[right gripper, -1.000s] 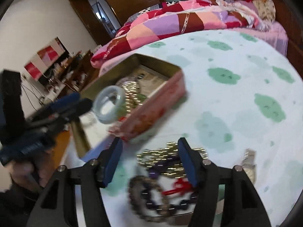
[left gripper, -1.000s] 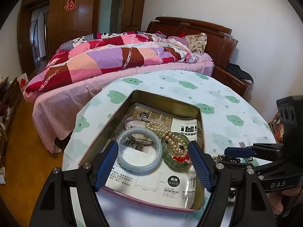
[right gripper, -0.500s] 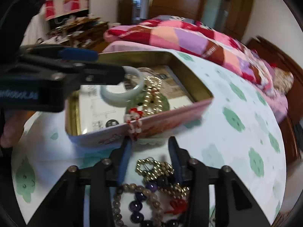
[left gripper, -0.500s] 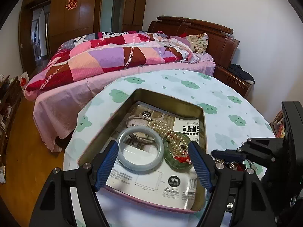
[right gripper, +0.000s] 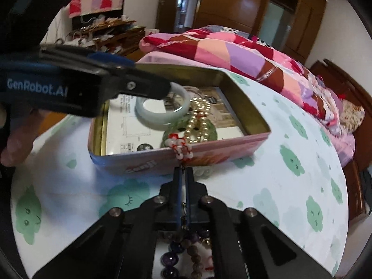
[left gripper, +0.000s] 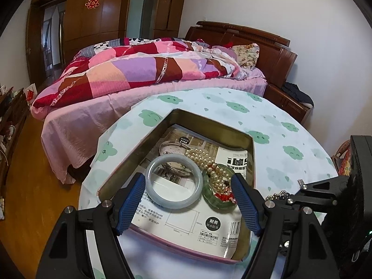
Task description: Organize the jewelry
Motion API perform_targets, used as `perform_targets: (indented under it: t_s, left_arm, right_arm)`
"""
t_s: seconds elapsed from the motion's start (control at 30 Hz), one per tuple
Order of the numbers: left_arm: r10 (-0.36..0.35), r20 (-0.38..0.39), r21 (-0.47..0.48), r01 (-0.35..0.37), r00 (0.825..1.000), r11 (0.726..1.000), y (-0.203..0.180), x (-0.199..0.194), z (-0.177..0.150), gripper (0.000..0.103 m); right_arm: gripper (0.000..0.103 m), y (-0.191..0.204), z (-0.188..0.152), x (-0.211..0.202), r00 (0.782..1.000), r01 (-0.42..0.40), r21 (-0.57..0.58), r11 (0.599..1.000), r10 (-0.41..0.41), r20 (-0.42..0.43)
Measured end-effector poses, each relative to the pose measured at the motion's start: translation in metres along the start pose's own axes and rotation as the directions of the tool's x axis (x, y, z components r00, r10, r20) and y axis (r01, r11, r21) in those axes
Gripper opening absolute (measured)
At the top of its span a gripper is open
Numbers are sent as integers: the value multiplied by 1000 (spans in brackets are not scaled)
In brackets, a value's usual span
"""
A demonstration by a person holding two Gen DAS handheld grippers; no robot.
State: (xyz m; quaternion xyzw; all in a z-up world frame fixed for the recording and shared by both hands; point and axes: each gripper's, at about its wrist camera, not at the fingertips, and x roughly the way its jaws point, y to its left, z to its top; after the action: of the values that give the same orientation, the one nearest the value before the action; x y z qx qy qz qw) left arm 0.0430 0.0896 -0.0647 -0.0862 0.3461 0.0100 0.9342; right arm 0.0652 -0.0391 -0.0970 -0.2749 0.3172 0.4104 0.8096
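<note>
An open pink tin (left gripper: 209, 125) on the round table holds a pale jade bangle (left gripper: 151, 186), a green bangle (left gripper: 209, 197), a pearl strand (left gripper: 202, 158) and a silver bangle (left gripper: 167, 148). My left gripper (left gripper: 187, 181) hovers open over the two bangles, holding nothing. My right gripper (right gripper: 183, 172) is outside the tin's near wall (right gripper: 209, 153). Its jaws have closed tight on a gold bead bracelet (left gripper: 277, 195). Purple and brown bead bracelets (right gripper: 172, 248) lie under its fingers. A red-and-white bead string (right gripper: 181, 146) hangs over the tin wall just beyond its tips.
The table (left gripper: 255, 116) has a white cloth with green cloud prints and ends close behind the tin. A bed (left gripper: 139, 69) with a patchwork quilt stands beyond it. A person's hand (right gripper: 16, 144) grips the left gripper (right gripper: 148, 76) above the tin.
My right gripper rolled upright, moved in toward the tin and closed from wide open to shut over the gold beads. The left gripper stayed in place, open.
</note>
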Motion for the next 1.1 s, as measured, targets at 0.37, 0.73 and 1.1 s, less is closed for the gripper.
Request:
perform_targets:
  t_s: [0.37,0.73,1.1]
  left_arm:
    - [-2,-9,-5,2,1000,1000,0,1,0,76]
    - [-16,3,-6,16,1000,1000,1,-2,0,76]
    - [-24,-23,-16,24,999,1000,7,9,-2,76]
  right_arm:
    - [3,-26,2,-30,998,13,159,987,-23,59]
    - [36,-6,12,-3,996,-70,-100,992,75,48]
    - [6,-11,4,13,992,-106,-46,993,109,68]
